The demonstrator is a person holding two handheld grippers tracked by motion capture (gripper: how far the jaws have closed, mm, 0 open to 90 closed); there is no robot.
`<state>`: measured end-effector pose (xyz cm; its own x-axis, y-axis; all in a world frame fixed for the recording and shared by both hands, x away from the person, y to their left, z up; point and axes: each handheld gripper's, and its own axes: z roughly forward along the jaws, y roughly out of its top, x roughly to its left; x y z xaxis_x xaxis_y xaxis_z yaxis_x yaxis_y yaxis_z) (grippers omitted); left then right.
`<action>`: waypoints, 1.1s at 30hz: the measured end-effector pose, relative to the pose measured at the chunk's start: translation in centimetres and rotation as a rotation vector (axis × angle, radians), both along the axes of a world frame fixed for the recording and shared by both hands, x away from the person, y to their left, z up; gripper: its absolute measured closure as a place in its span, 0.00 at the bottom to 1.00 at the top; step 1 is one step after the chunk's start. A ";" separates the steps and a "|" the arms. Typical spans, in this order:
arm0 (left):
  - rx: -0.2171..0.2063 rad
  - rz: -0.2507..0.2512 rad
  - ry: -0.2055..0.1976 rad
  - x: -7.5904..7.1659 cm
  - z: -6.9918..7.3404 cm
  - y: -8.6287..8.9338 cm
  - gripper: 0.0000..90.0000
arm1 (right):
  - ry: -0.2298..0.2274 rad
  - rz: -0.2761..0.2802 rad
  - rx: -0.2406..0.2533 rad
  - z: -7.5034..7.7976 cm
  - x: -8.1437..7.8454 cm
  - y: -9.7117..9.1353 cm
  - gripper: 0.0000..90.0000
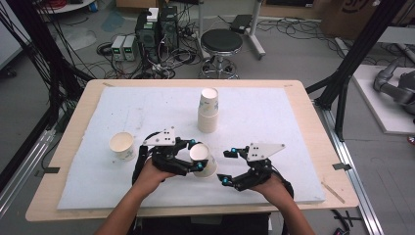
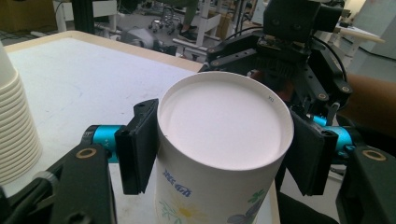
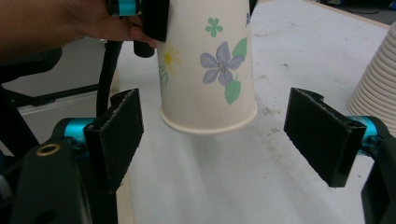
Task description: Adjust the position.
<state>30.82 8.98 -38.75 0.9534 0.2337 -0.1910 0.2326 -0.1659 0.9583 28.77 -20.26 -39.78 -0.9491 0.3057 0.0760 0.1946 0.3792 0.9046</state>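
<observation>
Two forearms are seen nearest the camera at the bottom of the high view, each hand wrapped round a gripper. Going left to right across the white mat: a lone upright cup is stood near the left edge, mouth up, apart from everything else. Next, the left gripper is clenched on a flowered cup, which is held upside down, base up, near the front middle of the mat. In the left gripper view both pads are pressed flat against the cup's sides just below the base. In the right gripper view the cup is seen lifted clear of the mat, rim downward, a shadow cast under it. Behind it, toward the far side of the mat, a stack of cups is stood upright, well apart from the held cup. Further right, the right gripper is held released, jaws wide and nothing between the pads; it is pointed at the held cup, just beside it without touching. The mat is laid on a wooden table, and a black stool is seen on the floor beyond
</observation>
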 end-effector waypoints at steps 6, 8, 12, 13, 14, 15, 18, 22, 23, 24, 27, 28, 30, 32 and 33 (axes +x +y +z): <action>0.010 -0.016 0.001 -0.1 0.1 -0.4 0.38 | 0.004 0.013 0.009 -0.5 0.0 0.6 0.22; 0.011 -0.022 0.001 -0.2 0.1 -0.6 0.38 | 0.011 0.017 0.008 -0.7 -0.1 0.6 0.22; 0.011 -0.037 -0.003 -0.3 0.1 -1.0 0.38 | 0.014 0.029 0.000 -1.0 -0.1 0.8 0.22; 0.012 -0.041 -0.003 -0.4 0.1 -1.1 0.38 | 0.019 0.028 -0.001 -1.0 -0.1 0.8 0.22; 0.009 -0.044 -0.004 -0.4 0.1 -1.2 0.38 | 0.019 0.031 -0.002 -1.0 -0.1 0.9 0.22; 0.010 -0.049 -0.003 -0.4 0.1 -1.3 0.38 | 0.015 0.033 0.000 -1.1 -0.1 0.9 0.22; 0.010 -0.059 -0.003 -0.5 0.1 -1.5 0.38 | 0.014 0.036 0.002 -1.0 -0.2 1.0 0.22; -0.006 -0.071 0.004 -0.6 0.1 -1.8 0.38 | 0.017 0.050 0.002 -1.1 -0.3 1.3 0.23; -0.011 -0.077 0.006 -0.5 0.1 -1.8 0.38 | 0.018 0.053 0.002 -1.1 -0.3 1.4 0.23; -0.016 -0.082 0.008 -0.5 0.1 -1.8 0.38 | 0.019 0.056 0.000 -1.1 -0.3 1.5 0.23; -0.026 -0.090 0.013 -0.5 0.0 -1.9 0.38 | 0.026 0.068 0.002 -1.2 -0.3 1.6 0.23; -0.028 -0.094 0.014 -0.5 0.0 -1.9 0.38 | 0.023 0.070 0.002 -1.2 -0.3 1.7 0.23; -0.032 -0.108 0.018 -0.6 -0.1 -2.1 0.38 | 0.027 0.074 0.003 -1.3 -0.3 1.8 0.23; -0.033 -0.116 0.020 -0.6 -0.1 -2.3 0.38 | 0.030 0.077 0.006 -1.3 -0.3 1.8 0.23; -0.038 -0.119 0.023 -0.6 -0.1 -2.4 0.38 | 0.031 0.078 0.004 -1.4 -0.3 1.8 0.23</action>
<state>30.18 6.61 -38.89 0.9693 0.1116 -0.2193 0.2351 -0.1573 0.9591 28.49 -18.43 -41.14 -0.9673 0.2304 0.1064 0.1921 0.3909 0.9002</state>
